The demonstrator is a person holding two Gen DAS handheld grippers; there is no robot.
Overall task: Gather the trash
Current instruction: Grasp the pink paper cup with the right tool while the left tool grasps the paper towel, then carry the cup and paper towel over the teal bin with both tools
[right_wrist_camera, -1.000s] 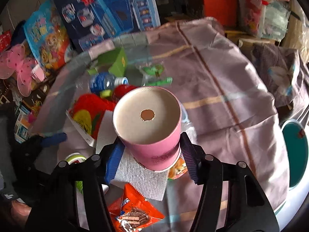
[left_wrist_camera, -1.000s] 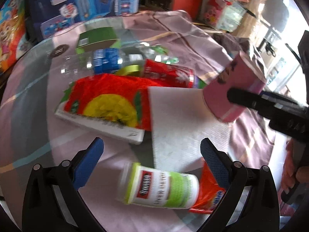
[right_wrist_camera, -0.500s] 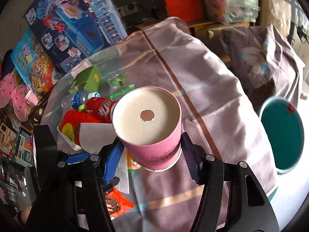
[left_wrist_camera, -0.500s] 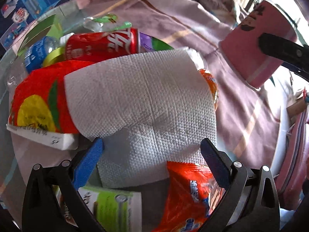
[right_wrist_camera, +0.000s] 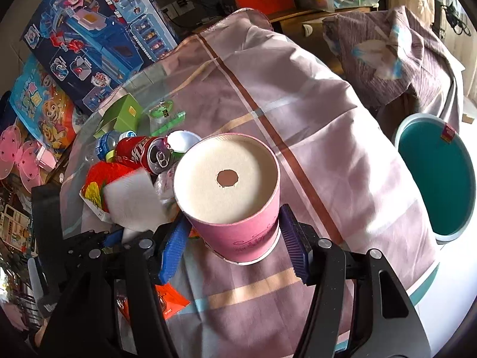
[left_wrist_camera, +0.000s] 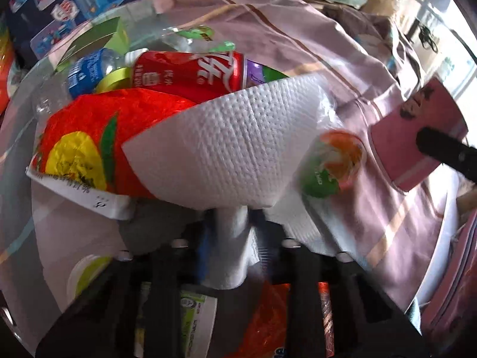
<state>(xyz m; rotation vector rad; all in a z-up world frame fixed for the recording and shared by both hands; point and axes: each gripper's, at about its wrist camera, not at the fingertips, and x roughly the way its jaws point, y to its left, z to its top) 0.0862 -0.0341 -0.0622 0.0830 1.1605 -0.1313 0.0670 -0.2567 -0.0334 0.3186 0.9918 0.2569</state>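
Observation:
My left gripper [left_wrist_camera: 231, 238] is shut on a white paper towel [left_wrist_camera: 220, 149] and lifts its near edge off the pile. My right gripper [right_wrist_camera: 235, 232] is shut on a pink paper cup [right_wrist_camera: 232, 203], held bottom-up above the table; the cup also shows at the right of the left wrist view [left_wrist_camera: 417, 137]. On the table lie a red soda can [left_wrist_camera: 190, 71], a red and yellow packet [left_wrist_camera: 86, 137], a blue-label bottle [left_wrist_camera: 89, 71], a green-capped jar [left_wrist_camera: 184, 313] and an orange snack wrapper [left_wrist_camera: 262, 322].
A teal bin [right_wrist_camera: 435, 179] stands on the floor to the right of the table. A pink striped cloth [right_wrist_camera: 298, 104] covers the round glass table. A green box [right_wrist_camera: 125, 113] sits at the back. Toy boxes [right_wrist_camera: 98, 35] stand behind.
My left gripper has closed on the paper towel and raised it. My right gripper has carried the pink cup up and to the right, towards the teal bin.

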